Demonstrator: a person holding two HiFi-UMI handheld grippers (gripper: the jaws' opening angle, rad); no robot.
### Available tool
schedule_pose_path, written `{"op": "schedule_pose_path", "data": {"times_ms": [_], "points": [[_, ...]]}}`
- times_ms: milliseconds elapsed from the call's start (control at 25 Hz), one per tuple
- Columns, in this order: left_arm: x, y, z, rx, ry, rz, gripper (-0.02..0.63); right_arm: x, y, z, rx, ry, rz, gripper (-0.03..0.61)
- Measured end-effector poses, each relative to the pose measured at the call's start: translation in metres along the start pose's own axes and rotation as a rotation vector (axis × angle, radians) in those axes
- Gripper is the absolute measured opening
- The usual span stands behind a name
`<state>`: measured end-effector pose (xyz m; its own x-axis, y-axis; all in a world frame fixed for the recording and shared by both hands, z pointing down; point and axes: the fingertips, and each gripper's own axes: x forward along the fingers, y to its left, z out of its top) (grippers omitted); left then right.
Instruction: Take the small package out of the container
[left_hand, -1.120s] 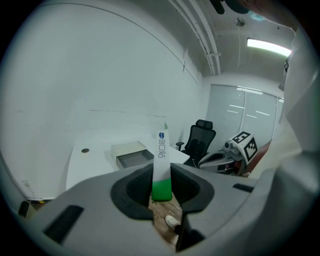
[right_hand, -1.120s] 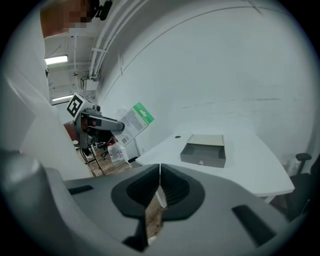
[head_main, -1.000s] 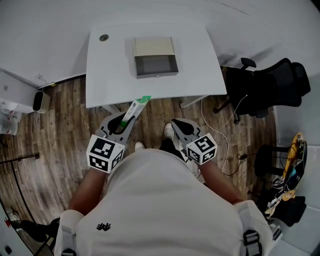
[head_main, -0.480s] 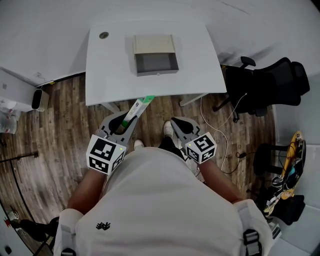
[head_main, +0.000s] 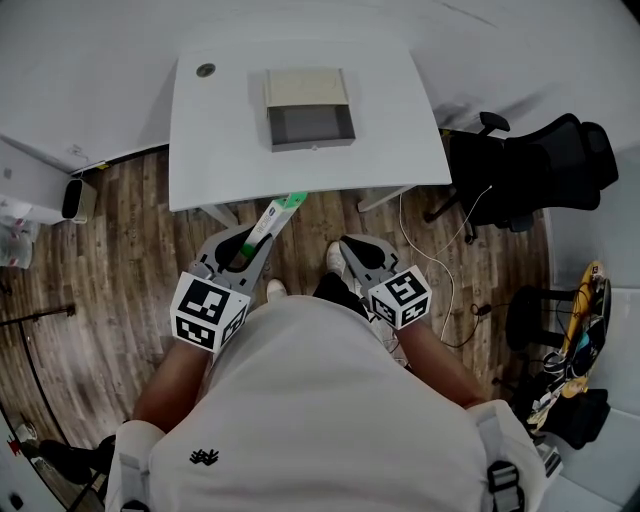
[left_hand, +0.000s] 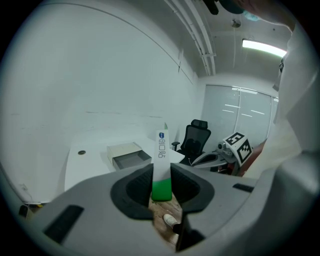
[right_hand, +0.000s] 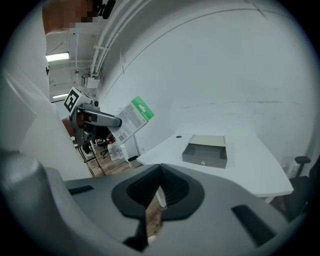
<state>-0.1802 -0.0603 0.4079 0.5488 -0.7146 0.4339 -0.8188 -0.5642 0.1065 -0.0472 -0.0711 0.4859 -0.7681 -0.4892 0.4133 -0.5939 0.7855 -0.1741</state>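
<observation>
almost nothing had moved since the second before: both claws kept their place in front of you, short of the bench (head_main: 215, 150), and the packet stayed clamped. your left claw (left_hand: 161, 186) pinched the small packet (left_hand: 161, 150) by its green end, with the long white part sticking out up and forward, well apart from the open grey box (head_main: 310, 125) on the bench. your right claw (right_hand: 156, 192) was pressed together on nothing. the risk, as i judged it, was the hold. only the packet's end sat inside the claw, so a quick swing or a slackened squeeze could have let it pivot or slide out. it hung over the wood floor (head_main: 130, 250), not the bench.
</observation>
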Motion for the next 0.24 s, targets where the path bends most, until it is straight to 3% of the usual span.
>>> {"op": "schedule_pose_path", "data": {"times_ms": [240], "points": [[0.0, -0.0024, -0.0034, 0.005, 0.015, -0.004, 0.091, -0.0047, 0.0005, -0.0024, -0.004, 0.009, -0.002, 0.008]]}}
